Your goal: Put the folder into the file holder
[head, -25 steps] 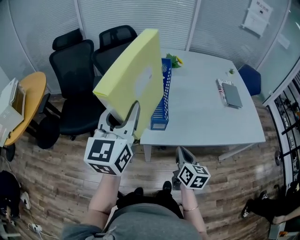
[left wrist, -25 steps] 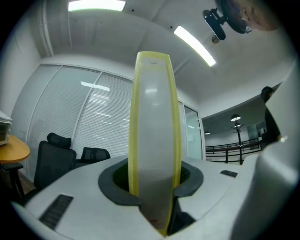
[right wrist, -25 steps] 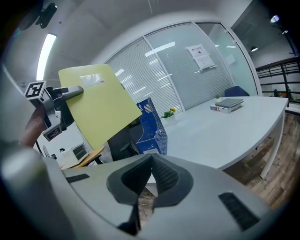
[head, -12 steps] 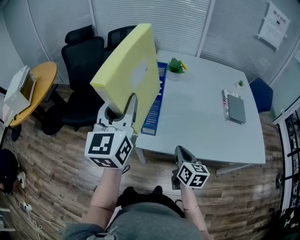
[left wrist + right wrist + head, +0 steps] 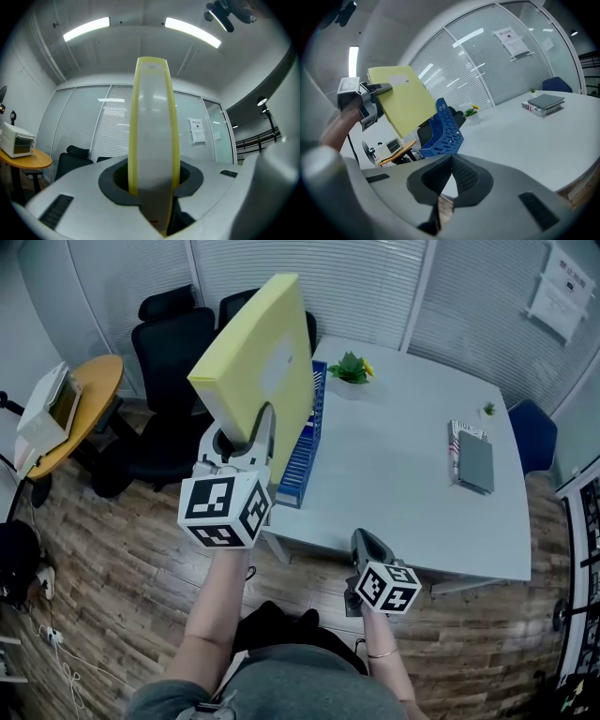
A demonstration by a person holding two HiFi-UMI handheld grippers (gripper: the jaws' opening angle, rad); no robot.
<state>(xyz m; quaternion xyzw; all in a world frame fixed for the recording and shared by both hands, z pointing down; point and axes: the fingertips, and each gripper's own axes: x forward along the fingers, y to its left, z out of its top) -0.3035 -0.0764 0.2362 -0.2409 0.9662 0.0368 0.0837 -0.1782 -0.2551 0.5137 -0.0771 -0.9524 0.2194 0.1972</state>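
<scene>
A thick yellow folder (image 5: 258, 362) stands tilted in the air, its lower edge clamped in my left gripper (image 5: 246, 442). It hangs just left of and above the blue file holder (image 5: 302, 442), which stands on the left edge of the white table (image 5: 394, 465). In the left gripper view the folder's spine (image 5: 154, 140) runs up between the jaws of the left gripper (image 5: 152, 187). My right gripper (image 5: 368, 549) hovers low in front of the table, shut with nothing in it. The right gripper view shows the folder (image 5: 401, 98), the holder (image 5: 445, 129) and the right gripper (image 5: 445, 187).
A stack of books (image 5: 472, 460) lies on the table's right side, and a small potted plant (image 5: 349, 367) stands at its far edge. Two black office chairs (image 5: 173, 352) sit left of the table. Farther left, a round orange table (image 5: 75, 409) carries a white device.
The folder stays in the left gripper and has risen slightly beside the holder. The head view has shifted, so the table sits lower and farther right. The right gripper has barely moved.
</scene>
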